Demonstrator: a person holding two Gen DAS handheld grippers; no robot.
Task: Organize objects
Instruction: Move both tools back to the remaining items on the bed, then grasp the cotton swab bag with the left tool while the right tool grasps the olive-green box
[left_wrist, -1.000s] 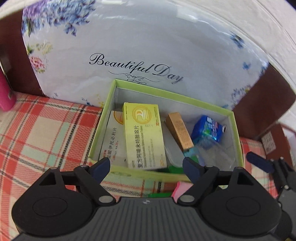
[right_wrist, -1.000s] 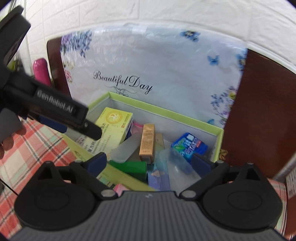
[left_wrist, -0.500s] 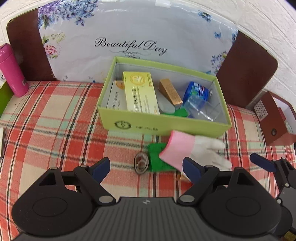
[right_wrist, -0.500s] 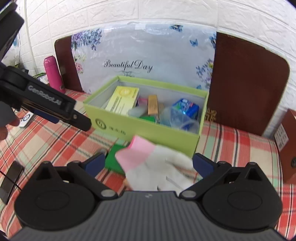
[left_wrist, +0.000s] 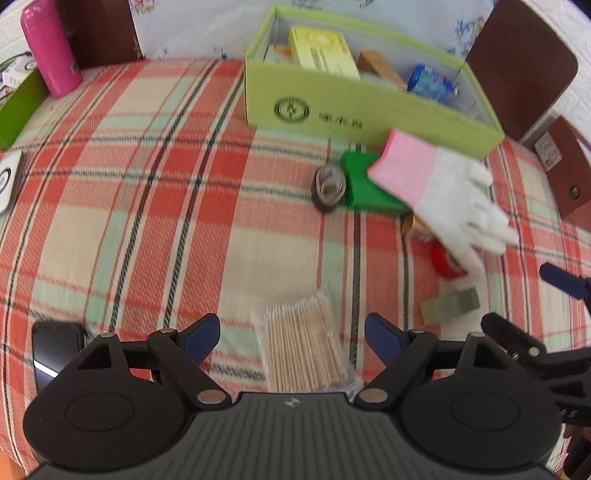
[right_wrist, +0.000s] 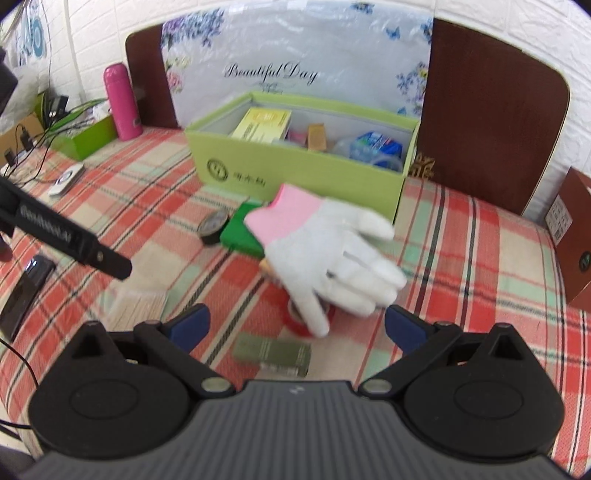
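A: Toothpicks (left_wrist: 304, 345), a clear-wrapped bundle, lie on the plaid tablecloth (left_wrist: 147, 192) right between the spread fingers of the left gripper (left_wrist: 291, 338), which holds nothing.

B: And the right gripper (right_wrist: 297, 326)?

A: Also spread wide and holding nothing. It hangs above a small olive-green block (right_wrist: 271, 354), with a red tape roll (right_wrist: 295, 317) just beyond, partly under the glove (right_wrist: 325, 258).

B: Where does it all go?

A: Most likely the green box (left_wrist: 354, 107) at the back of the table. It already holds a yellow carton (left_wrist: 323, 51), a tan box (left_wrist: 380, 68) and a blue packet (left_wrist: 430, 83). Loose in front of it are a green pad (left_wrist: 364, 186), a black tape roll (left_wrist: 328, 182) and the white glove with its pink cuff.

B: So which step is this?

A: A pickup, I'd judge, with neither gripper closed on anything and 6 or so loose items not yet boxed. The left looks best lined up on the toothpicks.

B: What does that call for?

A: Going low, closing across the bundle's width, gently, since the slick wrap could slip. Then a lift clear of the box wall.
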